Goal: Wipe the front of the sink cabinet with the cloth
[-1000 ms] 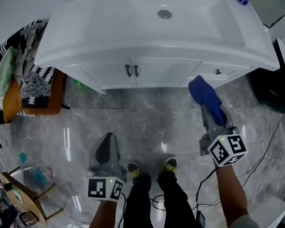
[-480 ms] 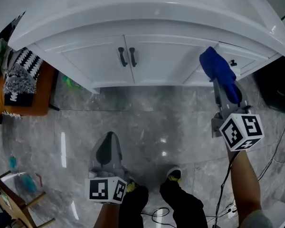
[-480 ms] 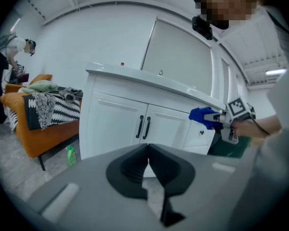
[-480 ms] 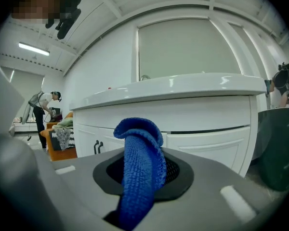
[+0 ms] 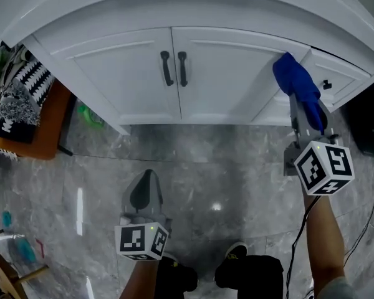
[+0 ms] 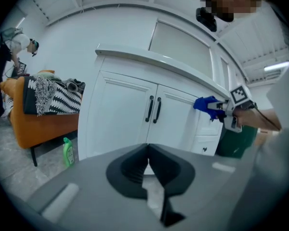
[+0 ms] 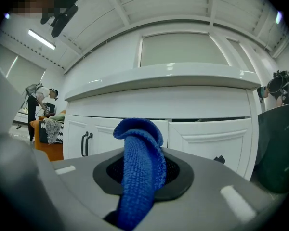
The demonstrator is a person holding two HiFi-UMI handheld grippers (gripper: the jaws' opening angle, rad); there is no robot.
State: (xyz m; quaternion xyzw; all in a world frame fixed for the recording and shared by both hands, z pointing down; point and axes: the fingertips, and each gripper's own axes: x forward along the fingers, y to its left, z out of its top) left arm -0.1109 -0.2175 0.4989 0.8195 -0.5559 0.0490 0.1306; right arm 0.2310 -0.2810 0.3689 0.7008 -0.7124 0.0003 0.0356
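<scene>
The white sink cabinet (image 5: 137,73) fills the top of the head view, with two doors and a pair of black handles (image 5: 174,68). My right gripper (image 5: 297,98) is shut on a blue cloth (image 5: 299,89), held close to the right door's upper right corner; I cannot tell whether it touches. The cloth (image 7: 139,172) stands folded up between the jaws in the right gripper view, with the cabinet front (image 7: 202,134) just beyond. My left gripper (image 5: 144,190) hangs low over the floor, shut and empty, well short of the cabinet (image 6: 120,114).
An orange seat (image 5: 25,129) with patterned cloths stands left of the cabinet. A green bottle (image 6: 67,150) sits on the floor by the cabinet's left corner. A dark bin (image 5: 368,123) is at the right. A small drawer with a black knob (image 5: 327,85) lies right of the doors.
The view has moved closer and lower, so the cabinet front now fills the top. My right gripper has carried the blue cloth up to the right door. The left gripper has stayed low.
</scene>
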